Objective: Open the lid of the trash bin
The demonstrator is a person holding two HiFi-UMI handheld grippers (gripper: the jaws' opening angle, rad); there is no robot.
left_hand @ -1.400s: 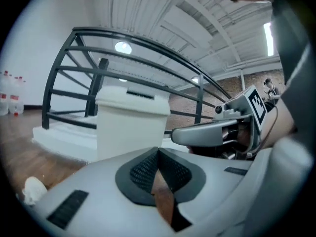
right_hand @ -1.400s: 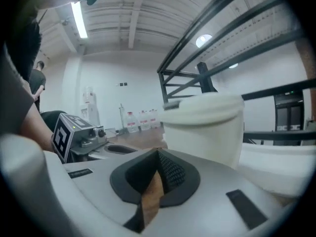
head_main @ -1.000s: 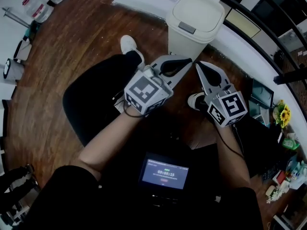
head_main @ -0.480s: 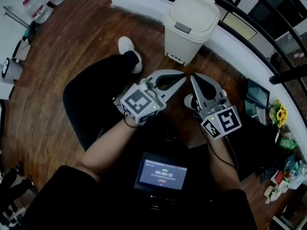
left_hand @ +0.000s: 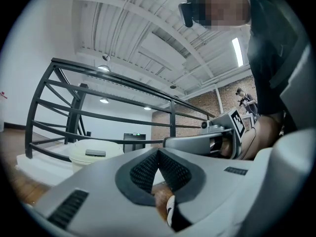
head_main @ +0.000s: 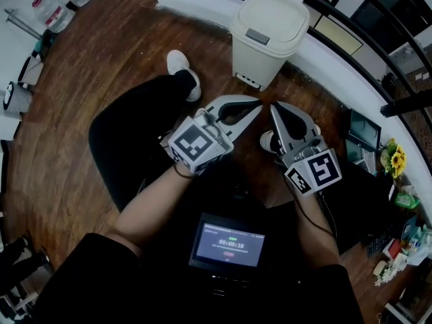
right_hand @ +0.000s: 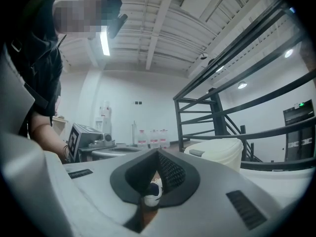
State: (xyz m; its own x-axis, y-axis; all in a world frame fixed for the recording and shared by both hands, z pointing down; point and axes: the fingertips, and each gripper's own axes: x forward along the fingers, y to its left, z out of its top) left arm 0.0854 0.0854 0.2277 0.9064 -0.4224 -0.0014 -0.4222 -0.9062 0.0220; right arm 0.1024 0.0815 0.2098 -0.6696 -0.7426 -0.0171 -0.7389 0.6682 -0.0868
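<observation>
Finds the trash bin [head_main: 256, 56] upright on the wood floor [head_main: 121, 59] against the white kerb [head_main: 324, 63] under the black railing [left_hand: 173, 122], lid [head_main: 273, 12] seated flat, well ahead of both grippers. Records left gripper [head_main: 256, 108] and right gripper [head_main: 275, 111] over the lap, jaws pressed together on nothing. Judges the shut lid consistent with a bin awaiting opening or one closed again; notes bare floor open in front, kerb and railing crowding the rear.
</observation>
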